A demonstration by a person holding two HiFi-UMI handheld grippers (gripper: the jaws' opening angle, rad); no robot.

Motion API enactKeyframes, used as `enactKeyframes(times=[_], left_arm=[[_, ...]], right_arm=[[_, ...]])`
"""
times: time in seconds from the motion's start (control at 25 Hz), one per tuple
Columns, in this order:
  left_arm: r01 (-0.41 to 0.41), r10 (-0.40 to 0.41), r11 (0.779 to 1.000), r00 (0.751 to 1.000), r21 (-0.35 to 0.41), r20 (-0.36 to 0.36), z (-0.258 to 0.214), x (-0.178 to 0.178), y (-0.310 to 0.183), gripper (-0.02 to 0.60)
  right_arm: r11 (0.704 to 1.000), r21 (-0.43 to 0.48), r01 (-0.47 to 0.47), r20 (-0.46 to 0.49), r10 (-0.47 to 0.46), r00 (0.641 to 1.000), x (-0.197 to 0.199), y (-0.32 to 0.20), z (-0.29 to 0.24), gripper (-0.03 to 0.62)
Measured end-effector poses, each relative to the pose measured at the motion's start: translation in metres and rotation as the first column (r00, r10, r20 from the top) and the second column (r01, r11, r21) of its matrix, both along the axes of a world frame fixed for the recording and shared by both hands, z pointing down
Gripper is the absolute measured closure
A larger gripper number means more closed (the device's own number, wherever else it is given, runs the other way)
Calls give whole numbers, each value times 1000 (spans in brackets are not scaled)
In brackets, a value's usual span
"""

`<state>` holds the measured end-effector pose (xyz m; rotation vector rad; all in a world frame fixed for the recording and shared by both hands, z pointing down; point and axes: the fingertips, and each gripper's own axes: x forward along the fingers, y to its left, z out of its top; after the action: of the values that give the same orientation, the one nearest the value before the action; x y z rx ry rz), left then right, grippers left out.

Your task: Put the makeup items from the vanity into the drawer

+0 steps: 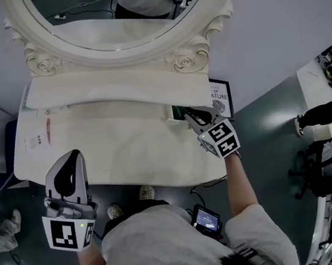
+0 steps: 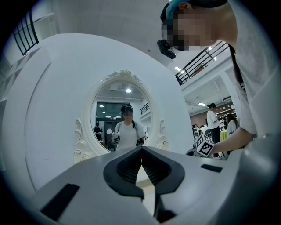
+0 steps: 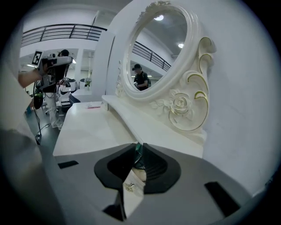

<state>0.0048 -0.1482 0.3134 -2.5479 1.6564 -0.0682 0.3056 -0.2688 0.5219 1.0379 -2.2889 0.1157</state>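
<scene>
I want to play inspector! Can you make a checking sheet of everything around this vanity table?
Surface: white vanity top, mostly bare.
Job's things: thin green item in the right tool; drawer open at the right end; slim red item at the left end.
Clutter: small bits beside the red item, too small to tell.
Grippers: left tool shut, empty; right tool seems shut on the green item, over the drawer.
Cables: black cable on the floor by the vanity.
Surroundings: oval mirror; people at right.
</scene>
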Motion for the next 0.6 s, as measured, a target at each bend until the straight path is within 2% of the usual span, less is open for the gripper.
enactKeyframes(times=[0.16, 0.6], left_arm=[[-7, 7, 1000, 1000, 10, -14, -2, -13, 6, 566], [-56, 57, 998, 998, 37, -41, -10, -36, 15, 566]], right_arm=[[998, 28, -62, 100, 59, 993, -15, 13, -18, 566], [980, 89, -179, 289, 146, 946, -59, 48, -70, 571]])
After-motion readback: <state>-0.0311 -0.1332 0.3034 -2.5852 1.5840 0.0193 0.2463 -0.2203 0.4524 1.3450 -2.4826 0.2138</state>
